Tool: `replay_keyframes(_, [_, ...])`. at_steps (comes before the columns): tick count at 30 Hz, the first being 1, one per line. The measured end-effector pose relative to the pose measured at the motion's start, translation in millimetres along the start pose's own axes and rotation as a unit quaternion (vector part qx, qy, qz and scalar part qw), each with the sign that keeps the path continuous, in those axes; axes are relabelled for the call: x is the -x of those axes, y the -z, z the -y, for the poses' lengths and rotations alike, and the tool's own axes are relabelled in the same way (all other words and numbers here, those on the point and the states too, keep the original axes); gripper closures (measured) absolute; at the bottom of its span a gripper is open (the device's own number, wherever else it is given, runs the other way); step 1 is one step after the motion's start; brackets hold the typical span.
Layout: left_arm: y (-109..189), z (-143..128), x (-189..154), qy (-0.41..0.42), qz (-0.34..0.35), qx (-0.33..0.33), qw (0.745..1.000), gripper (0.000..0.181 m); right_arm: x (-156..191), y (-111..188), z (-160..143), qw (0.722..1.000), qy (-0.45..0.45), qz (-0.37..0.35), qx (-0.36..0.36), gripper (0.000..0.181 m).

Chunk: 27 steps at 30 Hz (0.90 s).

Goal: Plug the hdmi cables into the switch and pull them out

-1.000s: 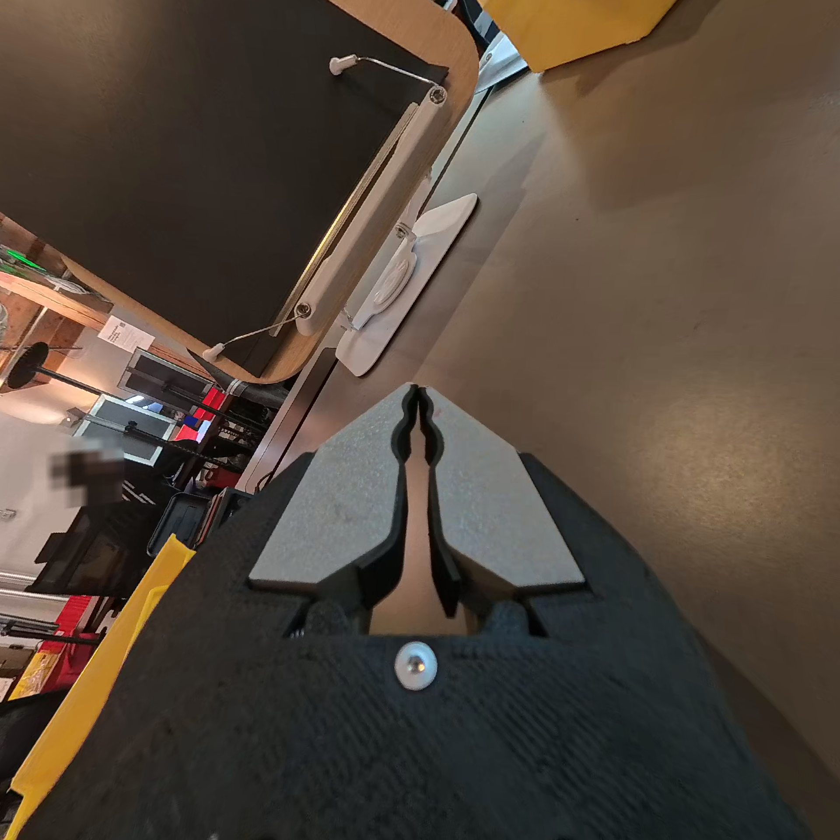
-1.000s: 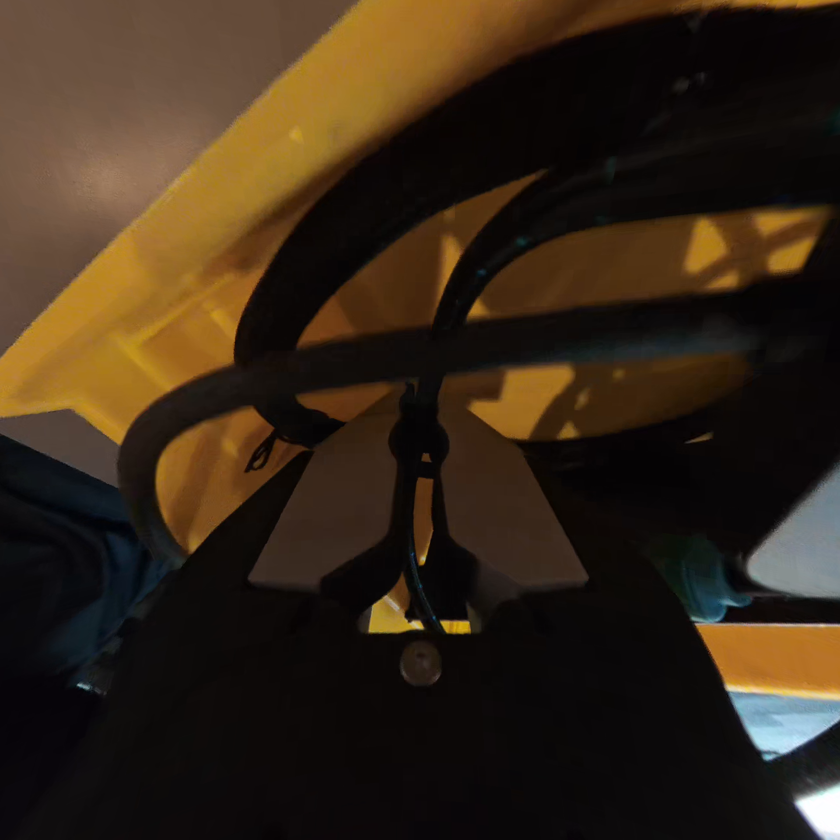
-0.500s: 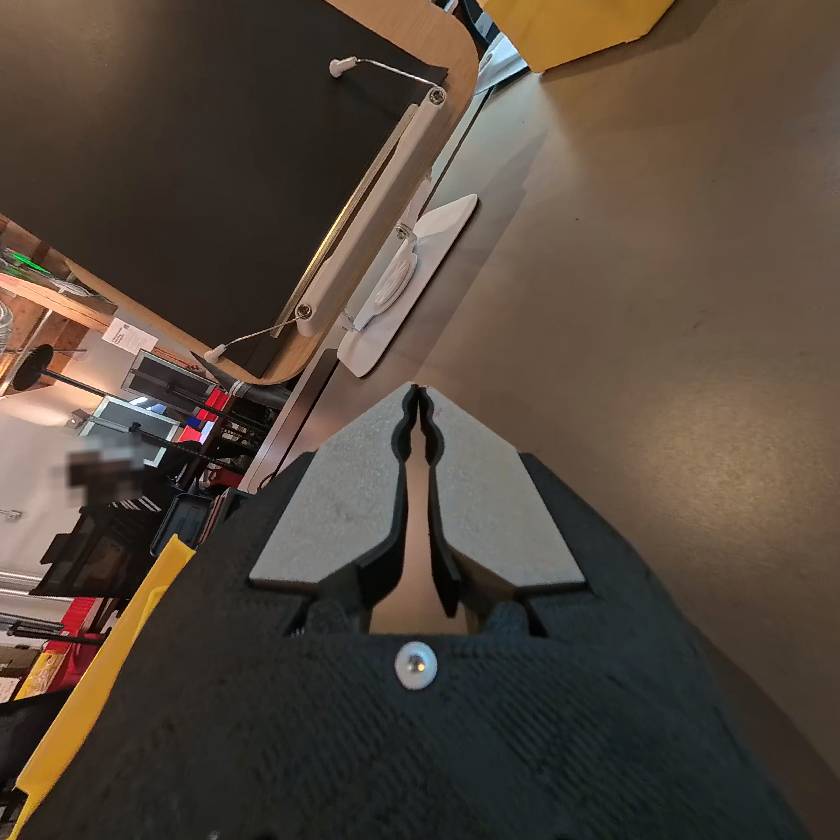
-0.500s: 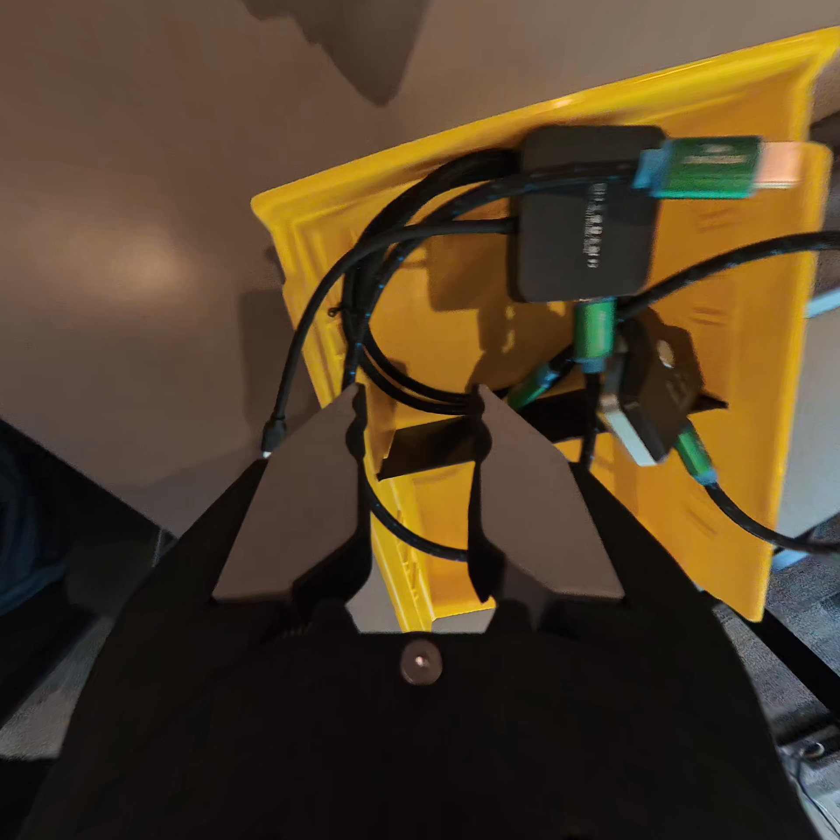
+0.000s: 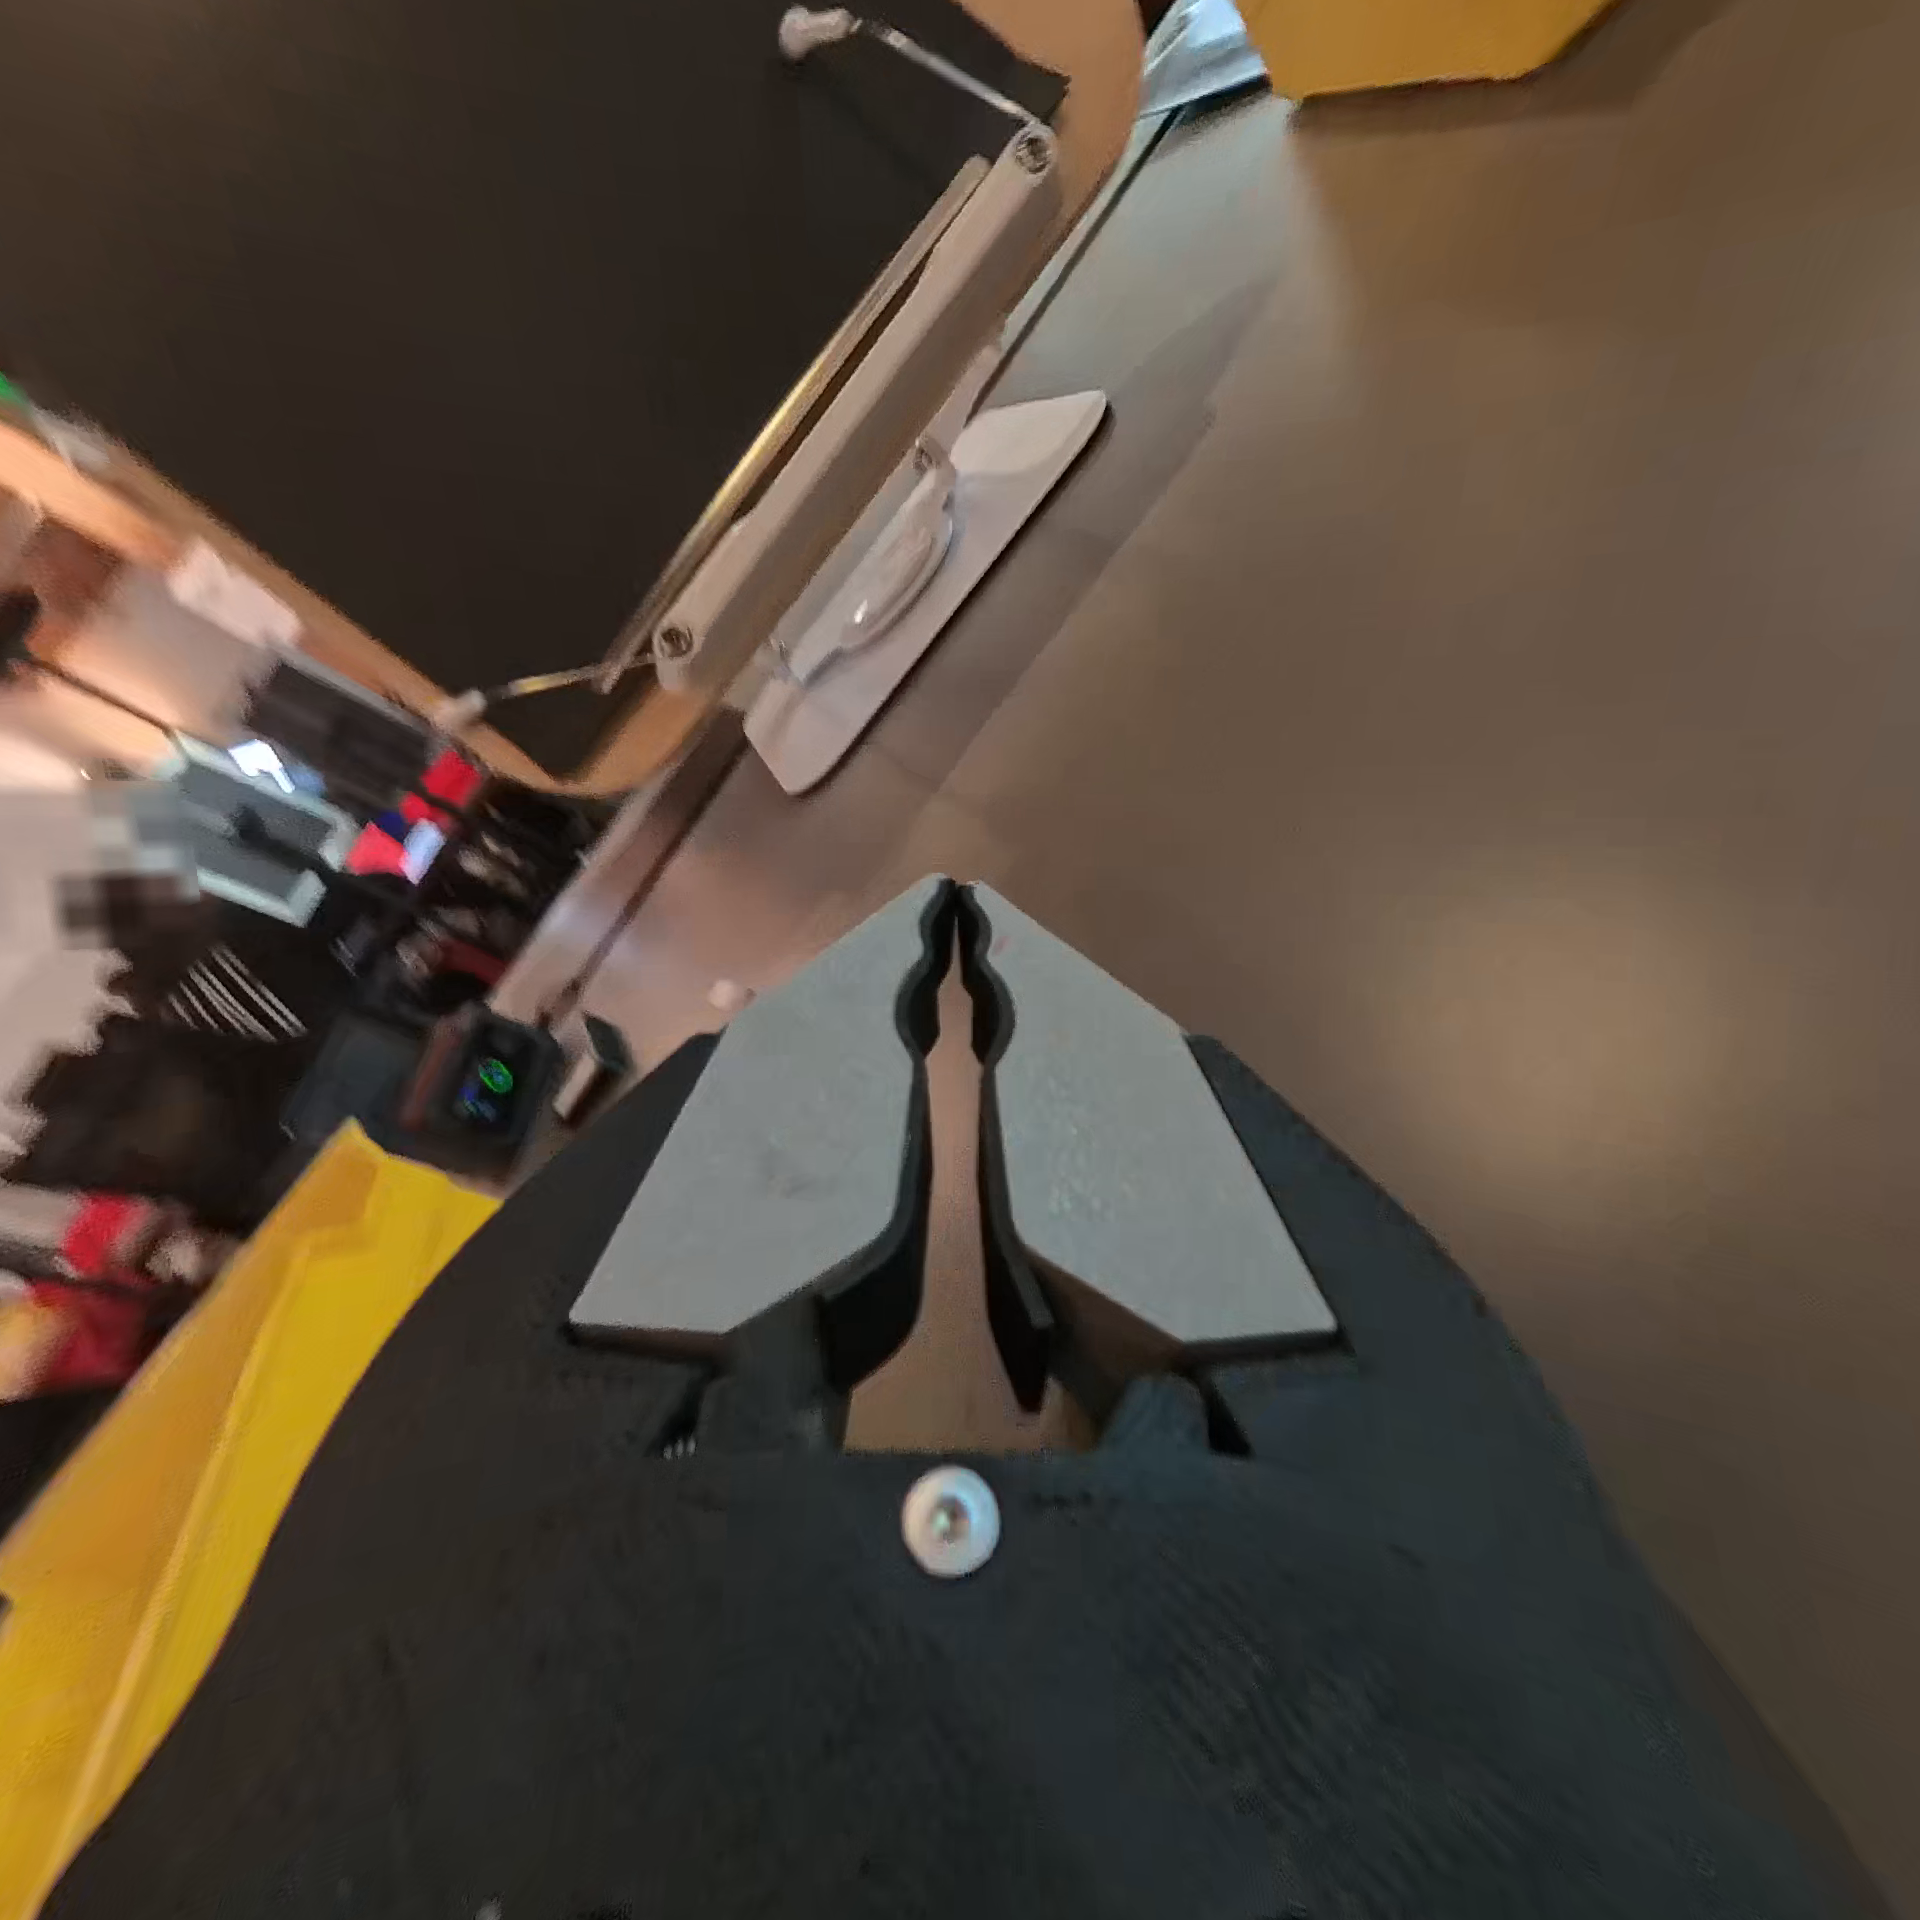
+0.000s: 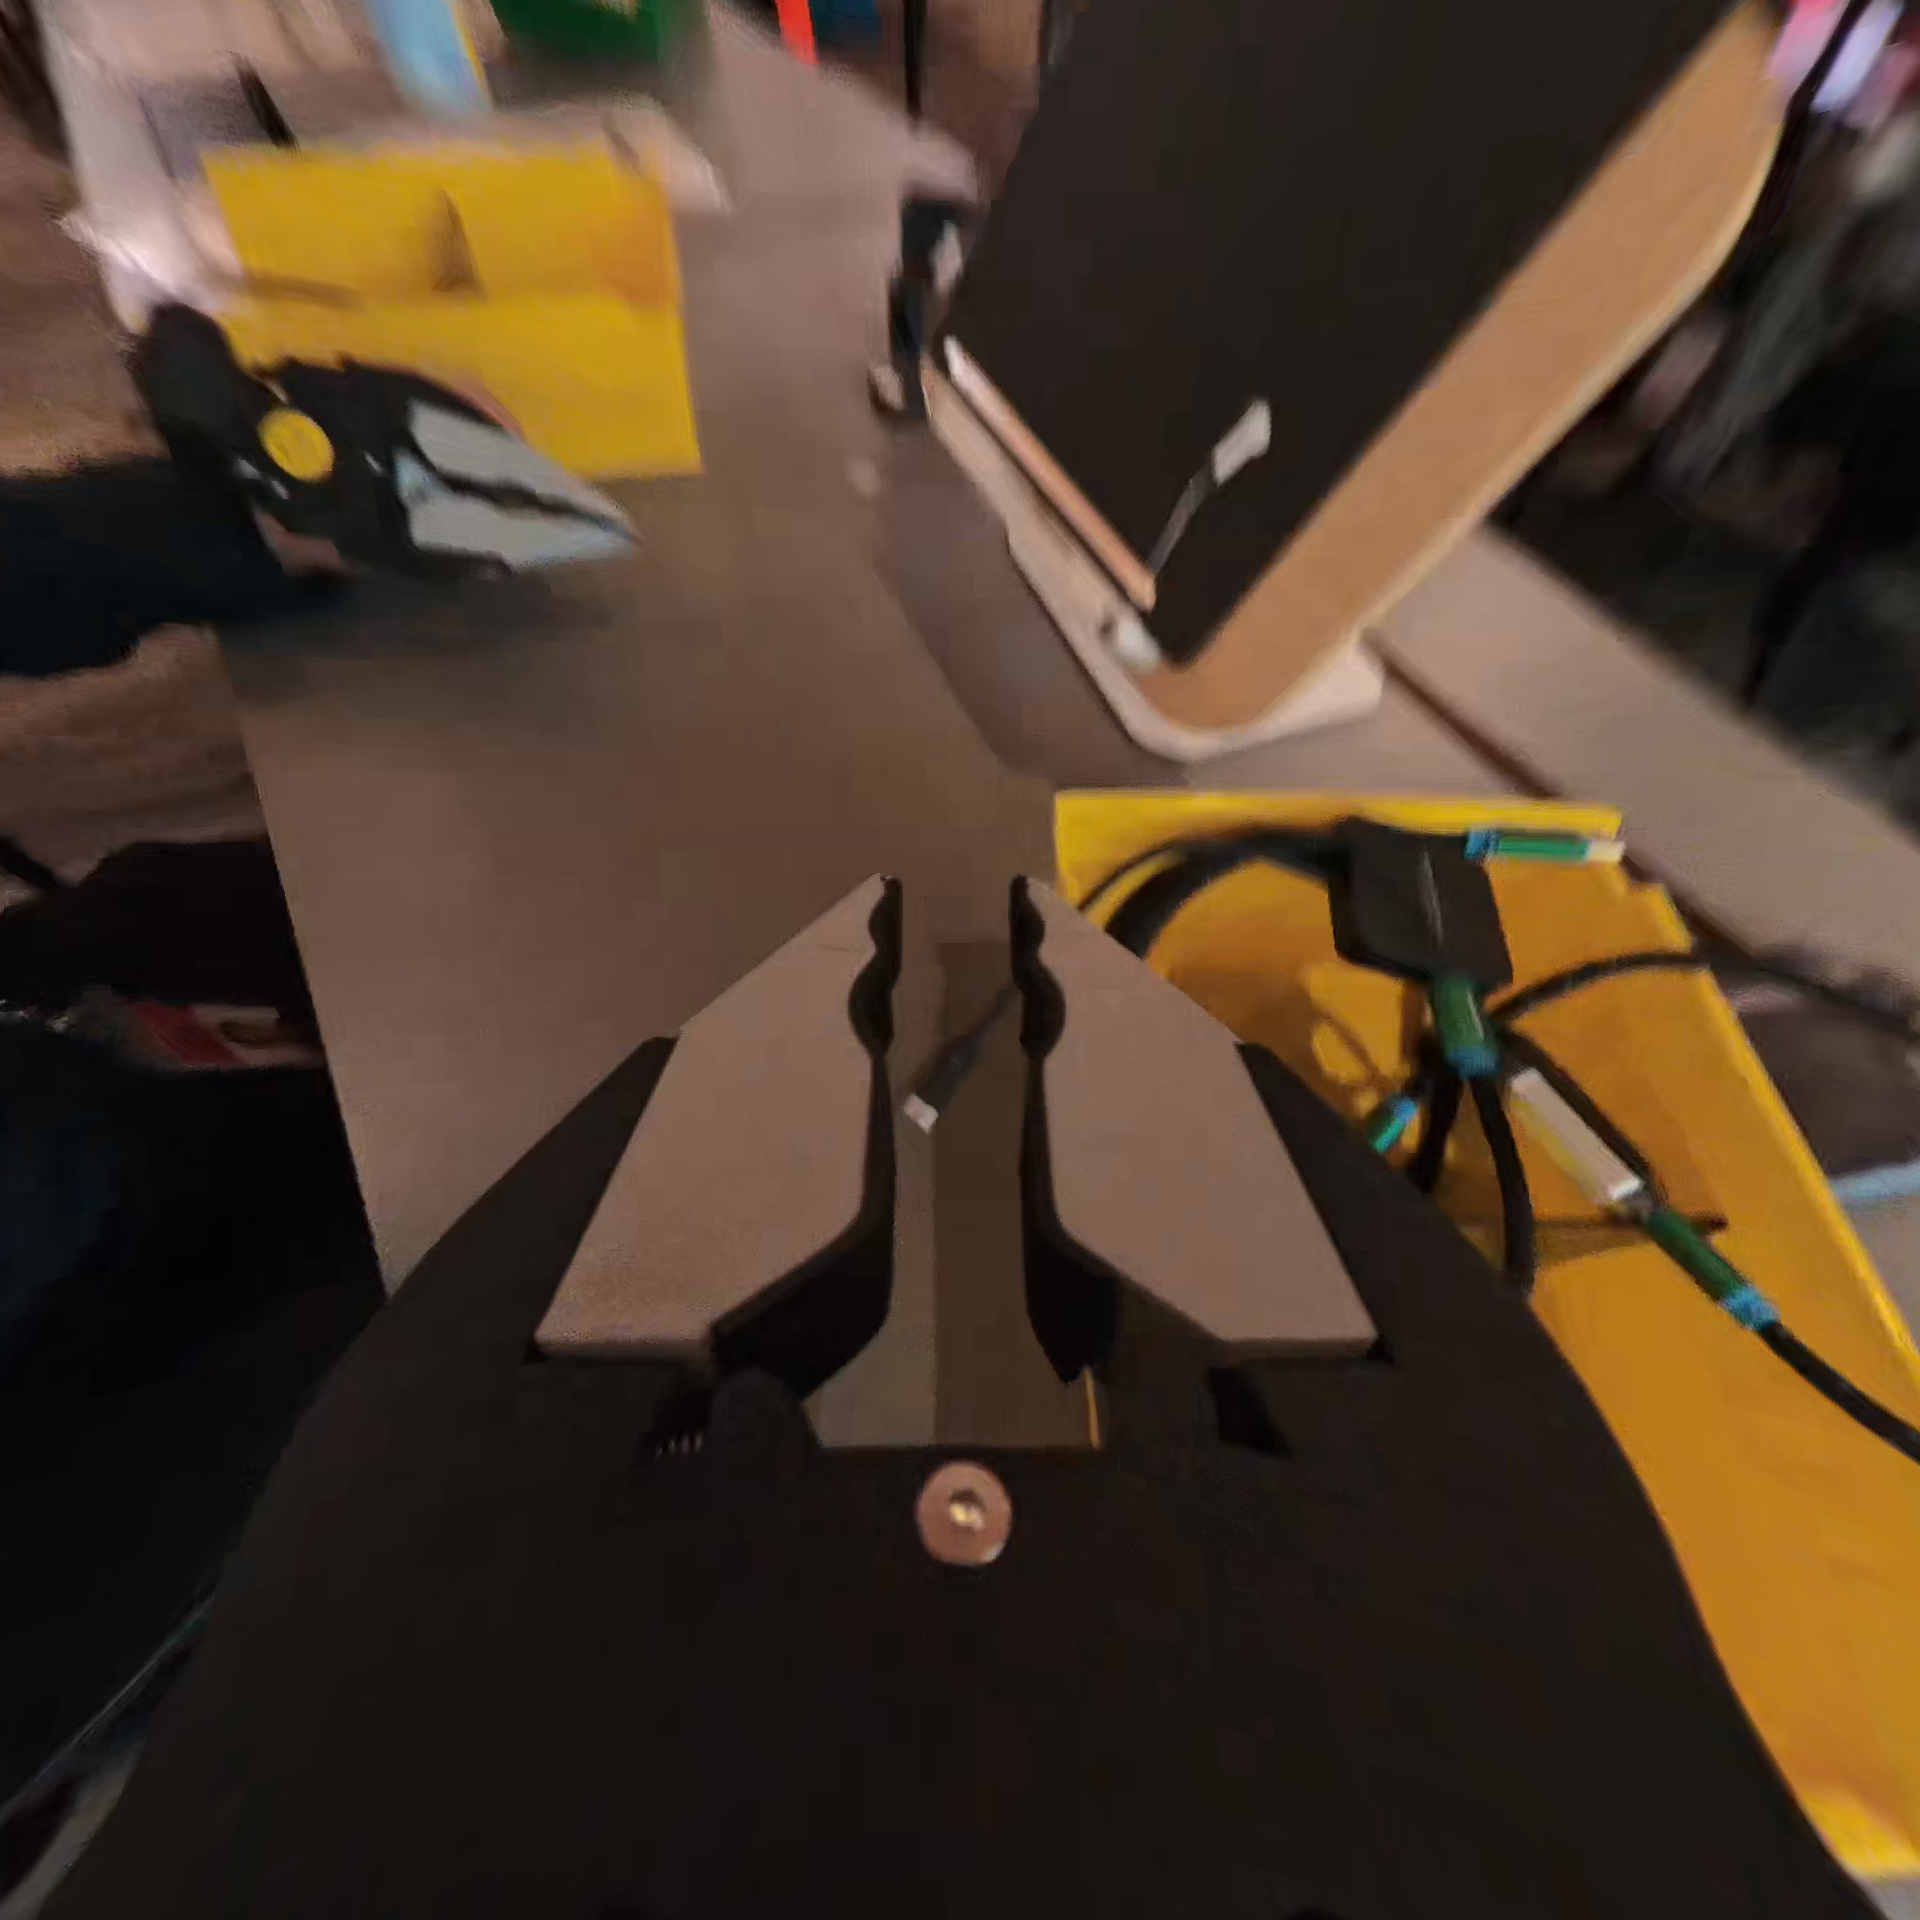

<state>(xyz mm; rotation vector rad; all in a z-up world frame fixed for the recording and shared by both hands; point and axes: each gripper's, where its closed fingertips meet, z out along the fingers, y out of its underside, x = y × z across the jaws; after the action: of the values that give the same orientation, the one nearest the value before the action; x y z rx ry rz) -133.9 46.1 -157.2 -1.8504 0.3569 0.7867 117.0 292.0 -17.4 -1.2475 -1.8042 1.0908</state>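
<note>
Right wrist view had my right gripper (image 6: 951,894) parted by a narrow gap, empty, above the brown table (image 6: 623,831); a small cable plug (image 6: 940,1091) lay on the table between its fingers. Just right sat the yellow tray (image 6: 1704,1475) holding the black HDMI switch (image 6: 1418,920) and green-ended HDMI cables (image 6: 1460,1023). My left gripper (image 5: 956,888) was closed to a sliver, holding nothing, over bare table.

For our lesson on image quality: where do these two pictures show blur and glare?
Left wrist view: background at left is smeared, soft glare patch on the brown table, left gripper fairly sharp. Right wrist view: blurred throughout, worst at the far yellow bin; the cables stay recognisable.
</note>
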Motion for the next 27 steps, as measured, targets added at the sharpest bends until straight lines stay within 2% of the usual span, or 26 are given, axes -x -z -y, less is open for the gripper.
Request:
replay_keyframes(2, [14.2, 11.3, -14.5, 0.046, -0.018, 0.005, 0.999, 0.181, 20.2, 16.7, 5.7, 0.996, 0.020, -0.034, -0.081, 0.159])
replay_keyframes(3, [23.5, 20.4, -25.9, 0.054, -0.035, -0.008, 0.998, 0.181, 23.9, 24.3, 2.1, 0.993, 0.022, -0.064, -0.099, 0.158])
replay_keyframes(5, [43.0, 31.7, -42.5, 0.088, -0.061, -0.014, 0.994, 0.179, 24.6, 36.5, -20.9, 0.990, 0.029, -0.115, -0.074, 0.159])
replay_keyframes(7, [65.4, 36.0, -59.6, 0.156, -0.118, 0.004, 0.981, 0.159, 18.4, 46.2, -55.5, 0.989, 0.034, -0.146, -0.004, 0.155])
replay_keyframes(8, [78.3, 36.8, -61.2, 0.181, -0.133, 0.013, 0.974, 0.149, 11.9, 51.0, -71.6, 0.986, 0.029, -0.161, 0.022, 0.147])
replay_keyframes(11, [124.3, 36.2, -37.9, 0.212, -0.095, 0.020, 0.973, 0.134, -15.7, 66.8, -113.1, 0.974, -0.002, -0.213, 0.081, 0.104])
replay_keyframes(13, [159.1, 32.3, -12.1, 0.223, -0.046, 0.021, 0.974, 0.131, -33.5, 81.5, -124.0, 0.963, -0.009, -0.256, 0.079, 0.100])
replay_keyframes(15, [192.1, 18.6, 14.5, 0.231, 0.007, 0.038, 0.972, 0.128, -43.1, 89.3, -129.5, 0.962, -0.021, -0.264, 0.059, 0.096])
replay_keyframes(17, [217.3, -8.2, 33.6, 0.241, 0.046, 0.079, 0.966, 0.122, -48.0, 84.0, -143.0, 0.968, -0.037, -0.240, 0.063, 0.090])
replay_keyframes(20, [245.4, -51.5, 51.8, 0.254, 0.095, 0.154, 0.950, 0.113, -62.7, 71.5, -169.4, 0.965, -0.040, -0.236, 0.111, 0.082])
replay_keyframes(23, [263.0, -71.9, 63.5, 0.258, 0.140, 0.172, 0.940, 0.113, -68.8, 56.2, -181.5, 0.964, -0.029, -0.226, 0.135, 0.088])
replay_keyframes(24, [264.6, -75.6, 64.6, 0.264, 0.145, 0.172, 0.938, 0.113, -65.5, 50.1, -183.3, 0.967, -0.030, -0.211, 0.141, 0.095])
replay_keyframes(26, [262.5, -83.2, 67.5, 0.266, 0.155, 0.172, 0.936, 0.115, -59.4, 40.3, -187.9, 0.969, -0.035, -0.189, 0.158, 0.126])
replay_keyframes(27, [259.0, -89.3, 69.3, 0.264, 0.159, 0.176, 0.935, 0.116, -60.8, 38.6, -192.0, 0.965, -0.039, -0.196, 0.171, 0.132])
